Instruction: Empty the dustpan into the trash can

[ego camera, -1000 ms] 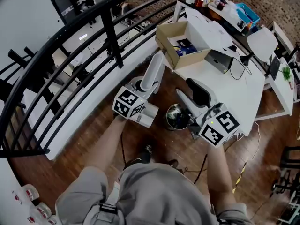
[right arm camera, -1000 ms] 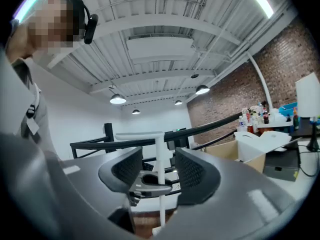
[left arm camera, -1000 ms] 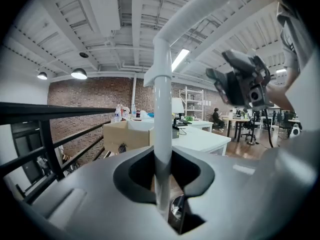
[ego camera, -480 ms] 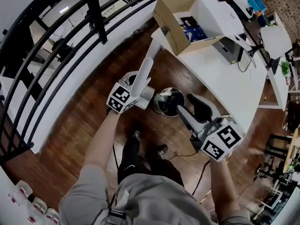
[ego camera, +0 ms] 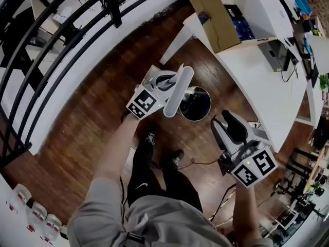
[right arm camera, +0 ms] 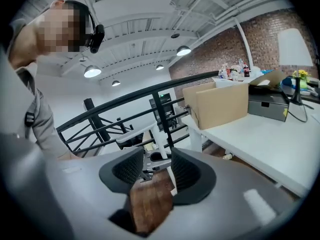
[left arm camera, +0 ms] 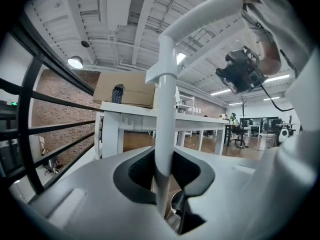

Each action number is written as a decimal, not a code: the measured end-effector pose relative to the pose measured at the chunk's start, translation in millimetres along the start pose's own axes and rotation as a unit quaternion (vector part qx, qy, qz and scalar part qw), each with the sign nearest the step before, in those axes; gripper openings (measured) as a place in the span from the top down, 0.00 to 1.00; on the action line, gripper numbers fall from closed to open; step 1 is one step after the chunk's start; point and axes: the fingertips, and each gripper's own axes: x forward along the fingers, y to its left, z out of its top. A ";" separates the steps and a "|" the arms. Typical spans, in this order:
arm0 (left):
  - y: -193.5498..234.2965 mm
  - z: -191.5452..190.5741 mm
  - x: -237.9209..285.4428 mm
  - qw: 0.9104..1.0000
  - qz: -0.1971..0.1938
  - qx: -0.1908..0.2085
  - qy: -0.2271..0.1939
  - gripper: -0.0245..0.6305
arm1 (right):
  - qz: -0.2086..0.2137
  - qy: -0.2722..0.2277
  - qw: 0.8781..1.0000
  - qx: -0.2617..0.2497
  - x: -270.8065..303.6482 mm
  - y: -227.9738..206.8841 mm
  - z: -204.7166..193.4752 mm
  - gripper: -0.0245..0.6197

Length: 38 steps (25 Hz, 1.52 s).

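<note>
Dustpan handle held upright beside the trash can

Nearest the person, the right gripper (ego camera: 227, 126) has its jaws closing with only wooden floor between them. The left gripper (left arm camera: 165, 176) clamps narrow jaws on the white dustpan handle (ego camera: 180, 89), just beside the round metal trash can (ego camera: 197, 104), whose dark inside hides any contents. Beyond, an open cardboard box (ego camera: 213, 14) on the white table (ego camera: 257, 71) holds blue packets.
</note>
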 end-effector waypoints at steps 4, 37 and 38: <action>-25.0 -10.7 1.3 0.998 -0.056 0.004 0.023 0.85 | 0.002 0.004 1.000 -0.002 0.9 0.2 -0.8 0.71; -67.7 -75.6 -105.1 0.971 -0.064 -0.041 0.225 0.61 | 0.017 -0.041 0.999 -0.018 -61.4 62.5 -1.9 0.71; -66.4 -75.6 -106.0 0.972 -0.055 -0.043 0.226 0.58 | 0.018 -0.042 0.999 -0.017 -67.4 63.1 -5.2 0.71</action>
